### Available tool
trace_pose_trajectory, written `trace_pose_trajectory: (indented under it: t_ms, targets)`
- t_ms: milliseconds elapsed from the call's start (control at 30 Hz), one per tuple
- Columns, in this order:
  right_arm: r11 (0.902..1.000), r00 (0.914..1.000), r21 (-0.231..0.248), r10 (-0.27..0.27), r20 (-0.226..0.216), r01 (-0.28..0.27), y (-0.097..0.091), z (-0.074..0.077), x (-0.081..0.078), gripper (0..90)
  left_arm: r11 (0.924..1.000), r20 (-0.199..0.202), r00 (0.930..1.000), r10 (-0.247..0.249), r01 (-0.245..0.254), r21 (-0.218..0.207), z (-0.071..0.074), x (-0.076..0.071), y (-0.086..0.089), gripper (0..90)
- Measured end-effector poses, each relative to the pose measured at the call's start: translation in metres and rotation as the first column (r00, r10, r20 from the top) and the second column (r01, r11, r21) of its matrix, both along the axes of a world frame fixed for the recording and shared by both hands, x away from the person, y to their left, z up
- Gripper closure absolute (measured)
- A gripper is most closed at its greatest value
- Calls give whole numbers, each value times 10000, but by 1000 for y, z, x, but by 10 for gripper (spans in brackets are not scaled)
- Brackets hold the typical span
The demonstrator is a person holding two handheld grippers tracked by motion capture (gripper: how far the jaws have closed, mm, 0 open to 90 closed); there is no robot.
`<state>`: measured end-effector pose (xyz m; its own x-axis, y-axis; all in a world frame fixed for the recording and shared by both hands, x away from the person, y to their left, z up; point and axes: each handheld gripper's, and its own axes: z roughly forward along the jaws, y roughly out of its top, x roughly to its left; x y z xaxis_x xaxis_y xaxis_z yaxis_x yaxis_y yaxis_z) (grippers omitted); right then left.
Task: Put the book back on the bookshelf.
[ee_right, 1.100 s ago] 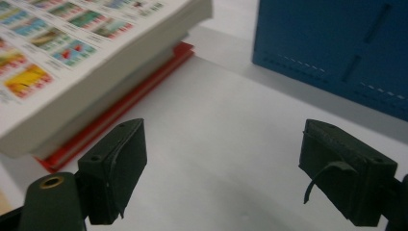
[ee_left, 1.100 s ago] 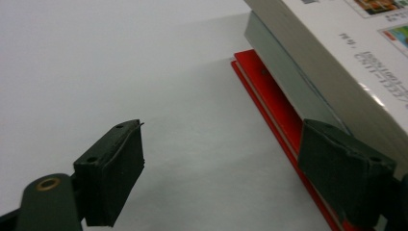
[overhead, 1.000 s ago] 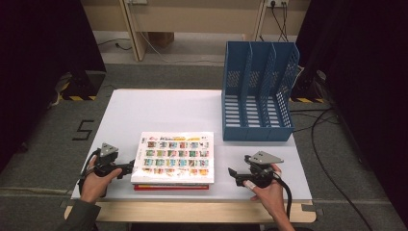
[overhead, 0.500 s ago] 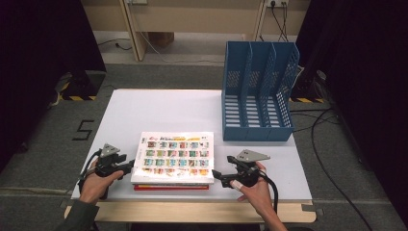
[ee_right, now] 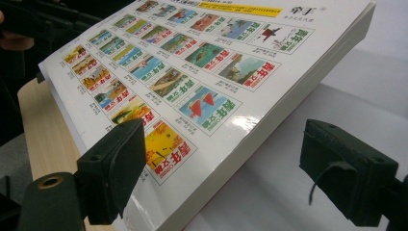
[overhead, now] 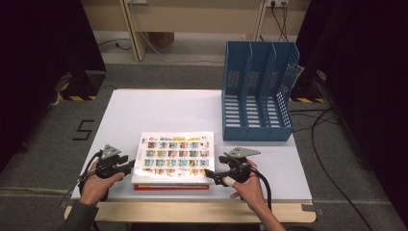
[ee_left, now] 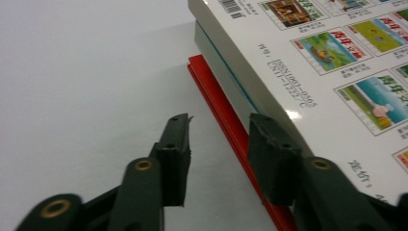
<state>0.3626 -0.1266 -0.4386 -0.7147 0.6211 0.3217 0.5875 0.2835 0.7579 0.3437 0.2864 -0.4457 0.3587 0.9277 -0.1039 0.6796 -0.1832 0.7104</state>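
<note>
Books (overhead: 173,161) stacked at desk (overhead: 163,110) front edge, long axis left-right, between both grippers. Left gripper (overhead: 129,166) has just been narrowing at left end, nothing pinched; right gripper (overhead: 208,174) wide, straddling right corner.

Blue perforated file rack (overhead: 259,91) with three slots, upright, upper right of high view, on white table (overhead: 159,110). Grey carpet floor (overhead: 43,149) around. Number marking (overhead: 82,130) on floor at left. Black cables (overhead: 332,120) at right. Wooden furniture legs (overhead: 132,29) at top.
</note>
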Motion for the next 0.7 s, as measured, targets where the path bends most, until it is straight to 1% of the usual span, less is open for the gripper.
trace_pose_trajectory:
  t_ms: [33, 67, 133, 167, 200, 233, 267, 300, 333, 367, 433, 500, 533, 633, 667, 700]
  targets:
    - [10000, 9999, 68, 14, -111, -13, 0, -2, 2, 173, 10000, 13, 10000, -28, 28, 95, 0, -1, -1, 644]
    - [10000, 9998, 67, 35, -187, -34, 1, -4, 3, 173, 9999, 39, 10000, -21, 21, 160, 1, -1, -2, 636]
    - [10000, 9998, 54, 38, -200, -37, 2, -5, 4, 170, 9999, -1, 9999, 123, -123, 14, 1, -1, -1, 623]
    - [9999, 9996, 100, 41, -267, -38, 2, -5, 4, 168, 9999, 53, 9999, 120, -120, 52, 1, -2, -2, 634]
    - [9997, 9990, 221, 113, -431, -104, 3, -6, 6, 167, 9997, 135, 9999, 53, -57, 241, 2, -3, -4, 646]
    - [9997, 9990, 221, 113, -431, -104, 3, -6, 6, 167, 9992, 164, 9999, 24, -31, 393, 2, -3, -5, 646]
    - [9996, 9988, 261, 126, -480, -113, 3, -7, 6, 167, 9995, 127, 9999, 73, -77, 314, 2, -3, -5, 643]
    - [9992, 9984, 365, 167, -533, -148, 4, -8, 8, 167, 9996, 104, 9999, 108, -111, 242, 2, -4, -5, 680]
    - [9991, 9982, 398, 173, -567, -151, 4, -8, 8, 167, 9993, 169, 9998, 97, -103, 347, 3, -5, -7, 695]
    - [9991, 9982, 398, 173, -567, -151, 4, -8, 8, 167, 9985, 212, 9998, 59, -70, 538, 3, -6, -9, 695]
    - [9988, 9976, 452, 217, -652, -188, 5, -9, 10, 167, 9986, 216, 9997, 71, -82, 516, 4, -6, -9, 691]
    - [9984, 9972, 527, 256, -700, -219, 6, -10, 11, 166, 9992, 215, 9997, 97, -106, 388, 4, -6, -8, 692]
    - [9980, 9961, 588, 283, -839, -234, 7, -11, 12, 162, 9992, 220, 9997, 98, -106, 376, 4, -6, -9, 696]
    - [9978, 9957, 610, 330, -864, -278, 8, -12, 13, 152, 9991, 252, 9996, 92, -103, 411, 4, -7, -10, 713]
    - [9976, 9950, 641, 304, -953, -243, 7, -12, 14, 156, 9987, 270, 9996, 47, -61, 505, 4, -8, -11, 723]
    - [9976, 9950, 641, 304, -953, -243, 7, -12, 14, 156, 9987, 270, 9996, 47, -61, 505, 4, -8, -11, 725]
